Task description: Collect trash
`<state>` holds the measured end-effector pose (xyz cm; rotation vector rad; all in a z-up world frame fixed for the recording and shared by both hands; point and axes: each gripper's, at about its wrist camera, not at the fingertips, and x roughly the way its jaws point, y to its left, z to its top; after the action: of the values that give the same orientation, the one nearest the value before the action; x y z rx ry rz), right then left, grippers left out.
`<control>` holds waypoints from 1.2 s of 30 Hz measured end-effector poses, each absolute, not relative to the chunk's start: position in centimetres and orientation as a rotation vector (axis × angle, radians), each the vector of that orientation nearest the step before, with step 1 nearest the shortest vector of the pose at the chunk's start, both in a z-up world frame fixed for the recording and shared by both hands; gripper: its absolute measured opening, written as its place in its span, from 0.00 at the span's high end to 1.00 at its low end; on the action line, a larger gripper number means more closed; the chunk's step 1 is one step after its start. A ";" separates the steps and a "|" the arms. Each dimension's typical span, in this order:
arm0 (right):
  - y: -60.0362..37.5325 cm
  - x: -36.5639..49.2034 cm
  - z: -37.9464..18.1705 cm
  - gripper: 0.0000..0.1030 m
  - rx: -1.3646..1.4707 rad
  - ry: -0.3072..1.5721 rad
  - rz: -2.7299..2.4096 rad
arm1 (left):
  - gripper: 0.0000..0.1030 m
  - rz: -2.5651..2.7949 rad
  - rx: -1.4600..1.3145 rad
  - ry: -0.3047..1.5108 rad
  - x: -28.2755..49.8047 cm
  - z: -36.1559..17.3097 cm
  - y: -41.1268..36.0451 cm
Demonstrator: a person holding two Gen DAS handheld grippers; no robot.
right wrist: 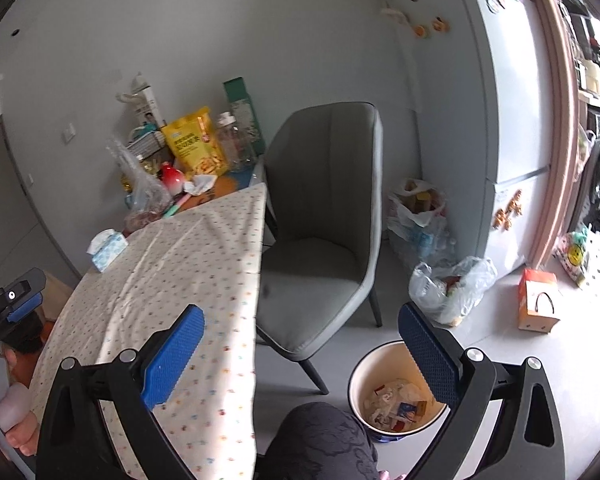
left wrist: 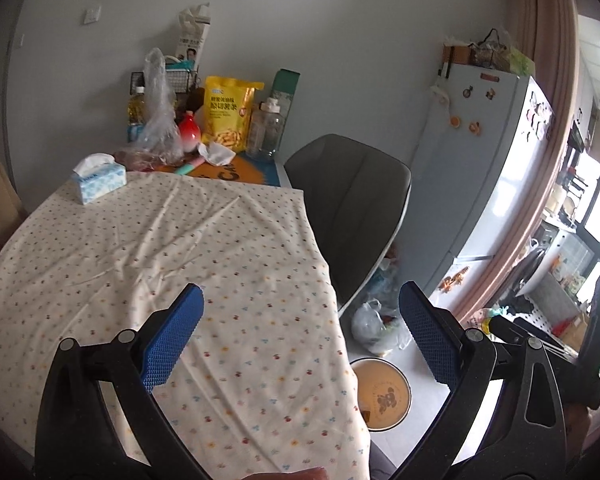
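Observation:
A round trash bin (right wrist: 396,392) stands on the floor by the table's right side, holding scraps of paper and wrappers; the left wrist view also shows the bin (left wrist: 382,394). A crumpled white paper (left wrist: 216,154) lies at the far end of the table among clutter, seen as the crumpled paper (right wrist: 200,184) from the right. My left gripper (left wrist: 300,312) hangs open over the tablecloth's right edge with nothing in it. My right gripper (right wrist: 300,332) is open too, over the gap between table and bin, empty. The left gripper (right wrist: 16,300) shows at the left edge of the right wrist view.
The table (left wrist: 140,248) wears a dotted cloth, with a tissue box (left wrist: 98,178), a yellow snack bag (left wrist: 228,114), bottles and a clear plastic bag (left wrist: 158,120) at its far end. A grey chair (right wrist: 324,220) stands beside it. Plastic bags (right wrist: 452,288) and an orange box (right wrist: 538,300) lie near the fridge (right wrist: 492,100). A person's knee (right wrist: 320,440) is below.

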<state>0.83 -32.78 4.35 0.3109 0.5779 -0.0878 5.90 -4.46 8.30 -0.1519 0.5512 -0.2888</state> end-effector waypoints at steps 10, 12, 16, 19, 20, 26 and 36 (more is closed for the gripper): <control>-29.5 -1.1 7.1 0.08 0.245 0.552 -0.024 | 0.06 -0.270 -0.135 0.508 1.8 9.4 -2.3; -28.8 -1.7 7.6 0.08 0.230 0.543 -0.015 | 0.06 -0.266 -0.126 0.502 1.0 9.6 -2.0; -27.8 -3.0 8.5 0.08 0.220 0.523 0.007 | 0.06 -0.259 -0.113 0.484 -0.5 9.9 -1.6; -27.0 -4.0 9.0 0.08 0.208 0.511 0.019 | 0.06 -0.257 -0.093 0.465 -1.4 10.3 -1.6; -26.8 -4.3 9.2 0.08 0.205 0.505 0.019 | 0.06 -0.259 -0.089 0.461 -1.5 10.5 -1.6; -26.4 -5.9 9.9 0.08 0.204 0.467 0.010 | 0.06 -0.253 -0.044 0.430 -2.6 11.1 -2.2; -26.1 -6.3 9.8 0.08 0.184 0.463 0.024 | 0.06 -0.217 -0.066 0.424 -2.4 11.0 -1.9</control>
<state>-6.33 -26.11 9.79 0.1842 0.4628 0.0237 -2.40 -1.87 11.03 -0.0658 0.4236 -0.2165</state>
